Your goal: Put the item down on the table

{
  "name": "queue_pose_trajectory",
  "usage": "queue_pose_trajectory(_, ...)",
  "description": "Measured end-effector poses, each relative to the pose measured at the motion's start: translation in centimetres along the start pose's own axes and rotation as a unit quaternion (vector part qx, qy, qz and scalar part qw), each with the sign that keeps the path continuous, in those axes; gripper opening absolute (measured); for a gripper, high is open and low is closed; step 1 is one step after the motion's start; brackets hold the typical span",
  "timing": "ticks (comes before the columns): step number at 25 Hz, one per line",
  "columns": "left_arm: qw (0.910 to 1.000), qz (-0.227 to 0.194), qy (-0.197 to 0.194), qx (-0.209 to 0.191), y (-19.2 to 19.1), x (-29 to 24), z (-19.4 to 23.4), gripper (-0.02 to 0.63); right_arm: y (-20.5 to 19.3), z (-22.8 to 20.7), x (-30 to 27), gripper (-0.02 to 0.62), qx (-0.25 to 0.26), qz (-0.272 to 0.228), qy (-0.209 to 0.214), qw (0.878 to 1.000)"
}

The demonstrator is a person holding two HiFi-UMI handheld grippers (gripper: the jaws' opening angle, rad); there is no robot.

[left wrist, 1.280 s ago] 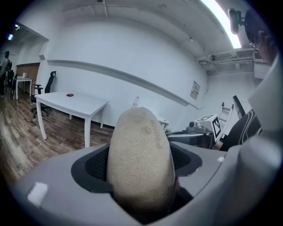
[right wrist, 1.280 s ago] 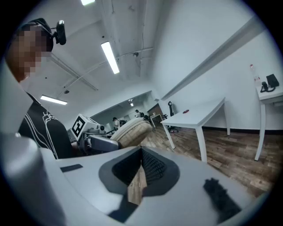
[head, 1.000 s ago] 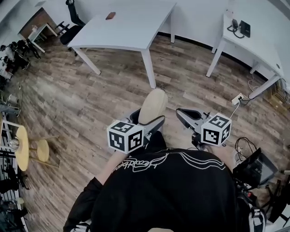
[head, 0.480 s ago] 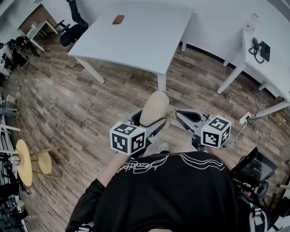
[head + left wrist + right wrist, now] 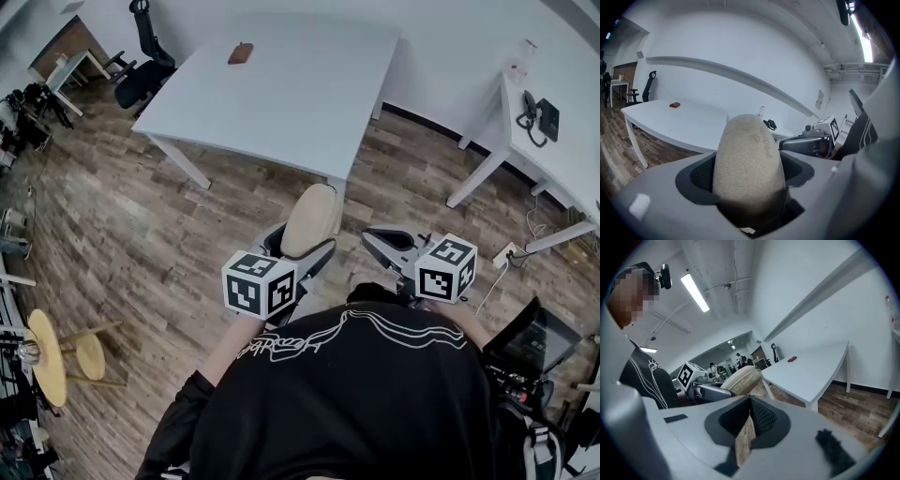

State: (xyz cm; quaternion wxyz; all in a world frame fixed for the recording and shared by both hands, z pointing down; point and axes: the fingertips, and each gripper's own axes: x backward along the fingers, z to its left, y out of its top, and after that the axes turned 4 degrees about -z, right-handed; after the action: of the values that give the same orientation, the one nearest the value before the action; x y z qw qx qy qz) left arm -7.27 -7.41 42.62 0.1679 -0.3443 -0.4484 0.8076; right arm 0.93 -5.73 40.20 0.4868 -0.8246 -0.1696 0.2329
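Observation:
A beige, rough, oval item (image 5: 310,217) stands up between the jaws of my left gripper (image 5: 305,246), which is shut on its lower part. In the left gripper view the item (image 5: 747,159) fills the middle, clamped by both dark pads. My right gripper (image 5: 377,237) is level with it on the right, shut with nothing in it; the right gripper view shows its pads meeting at the tip (image 5: 749,401). The large white table (image 5: 281,89) lies ahead beyond both grippers, with a small brown object (image 5: 240,53) near its far edge.
A second white table (image 5: 562,150) with a black phone (image 5: 538,107) stands at the right. A black office chair (image 5: 141,73) is at the far left. Yellow round stools (image 5: 47,343) are on the wood floor at the left. A power strip (image 5: 511,251) lies at the right.
The white table has come closer and fills more of the head view. Both grippers keep the same pose, the left still clamped on the beige item.

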Motion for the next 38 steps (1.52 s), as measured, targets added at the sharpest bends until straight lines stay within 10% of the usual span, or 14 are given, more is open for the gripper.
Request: queue_pose_trajectory(38, 0.9906, 0.044, 0.130, 0.004, 11.2, -21.6, 24.9, 0.394, 8.7, -26.9, -18.2, 0.008, -0.024, 0.057, 0.047, 0.997)
